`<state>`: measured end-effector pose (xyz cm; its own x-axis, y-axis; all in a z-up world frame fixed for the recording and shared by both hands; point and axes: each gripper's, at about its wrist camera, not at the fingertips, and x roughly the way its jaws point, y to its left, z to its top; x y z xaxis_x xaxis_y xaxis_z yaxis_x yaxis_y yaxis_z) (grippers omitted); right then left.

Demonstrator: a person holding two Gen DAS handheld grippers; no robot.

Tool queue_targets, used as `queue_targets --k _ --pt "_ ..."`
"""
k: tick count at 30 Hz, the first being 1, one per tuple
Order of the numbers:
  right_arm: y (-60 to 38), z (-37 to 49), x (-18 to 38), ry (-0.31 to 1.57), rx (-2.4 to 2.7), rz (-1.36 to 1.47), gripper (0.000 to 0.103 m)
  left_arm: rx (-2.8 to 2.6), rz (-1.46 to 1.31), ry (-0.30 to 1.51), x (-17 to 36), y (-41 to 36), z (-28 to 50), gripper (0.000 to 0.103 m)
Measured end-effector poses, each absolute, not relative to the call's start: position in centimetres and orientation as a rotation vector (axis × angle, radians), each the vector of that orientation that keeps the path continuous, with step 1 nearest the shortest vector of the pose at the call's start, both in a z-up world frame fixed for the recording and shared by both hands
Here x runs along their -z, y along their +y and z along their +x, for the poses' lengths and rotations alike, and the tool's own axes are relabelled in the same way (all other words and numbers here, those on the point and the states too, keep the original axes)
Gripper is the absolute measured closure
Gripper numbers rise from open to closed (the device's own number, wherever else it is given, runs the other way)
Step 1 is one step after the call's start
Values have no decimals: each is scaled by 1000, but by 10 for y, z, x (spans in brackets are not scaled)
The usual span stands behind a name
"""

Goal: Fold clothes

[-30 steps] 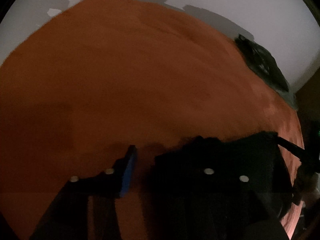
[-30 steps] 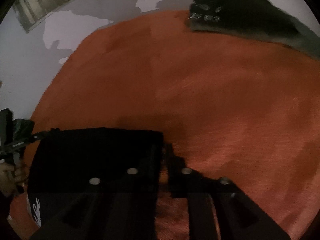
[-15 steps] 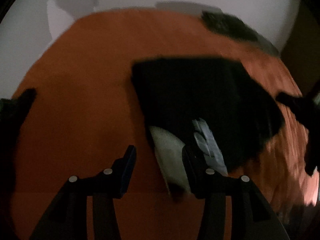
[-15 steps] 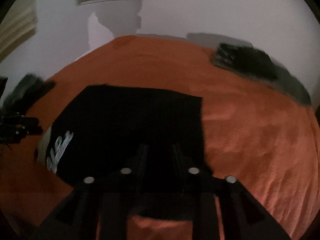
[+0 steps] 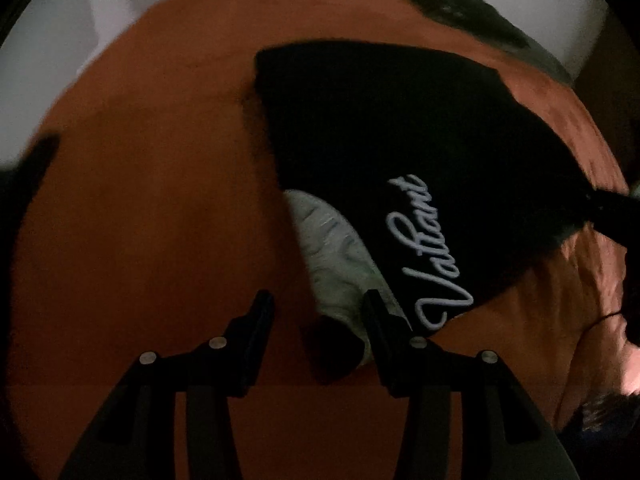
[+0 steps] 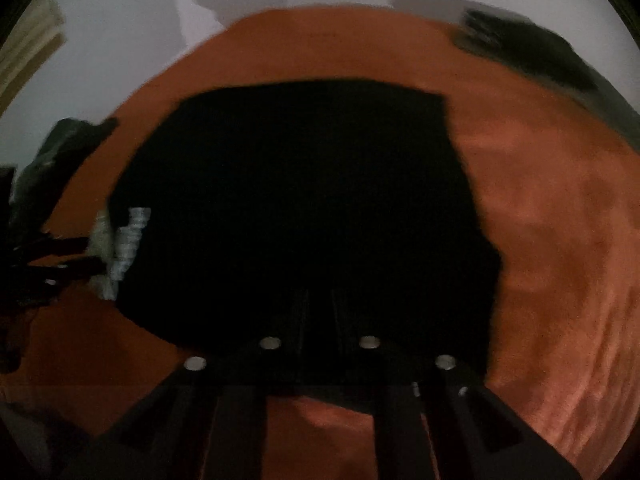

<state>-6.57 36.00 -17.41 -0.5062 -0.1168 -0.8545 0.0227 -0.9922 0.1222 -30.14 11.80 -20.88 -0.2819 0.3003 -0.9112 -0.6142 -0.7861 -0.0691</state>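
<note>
Surface: I see an orange bedspread [image 5: 160, 200] under everything — it looks like a bed, with a pale wall behind.
Garment: my black garment [image 5: 400, 132] lies spread flat on the bedspread; white script lettering [image 5: 432, 256] runs along its near edge, and a pale grey lining [image 5: 332, 256] shows from beneath.
Left claw: my left claw [image 5: 318, 320] hangs with its jaws apart, nothing clamped; the grey lining and a dark tip of cloth sit between the fingers, and I cannot tell whether either pad touches them.
Right claw: my right claw [image 6: 320, 312] has its jaws drawn together, having just been closing, over the near edge of the garment — black on black, so I cannot tell whether cloth is pinched.
Elsewhere: another dark garment [image 6: 528, 48] lies at the far edge of the bed, well apart.
</note>
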Motion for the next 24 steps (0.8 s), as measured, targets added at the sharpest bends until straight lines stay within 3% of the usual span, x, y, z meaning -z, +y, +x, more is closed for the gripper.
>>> queue_targets --k 5,10,16,21,24 --pt "405 -56 179 -247 2720 1586 103 -2092 -1338 480 209 119 -294 55" --pt "404 -55 173 -174 2773 1573 103 -2129 -1325 388 191 109 -298 55" --pt "377 -40 155 -95 2583 1364 103 -2234 -1141 379 160 111 -295 55" --pt "386 -37 184 -12 2490 1540 103 -2169 -1291 498 194 116 -294 55" --pt "402 -36 188 -139 2487 1573 103 -2177 -1352 462 204 104 -296 53"
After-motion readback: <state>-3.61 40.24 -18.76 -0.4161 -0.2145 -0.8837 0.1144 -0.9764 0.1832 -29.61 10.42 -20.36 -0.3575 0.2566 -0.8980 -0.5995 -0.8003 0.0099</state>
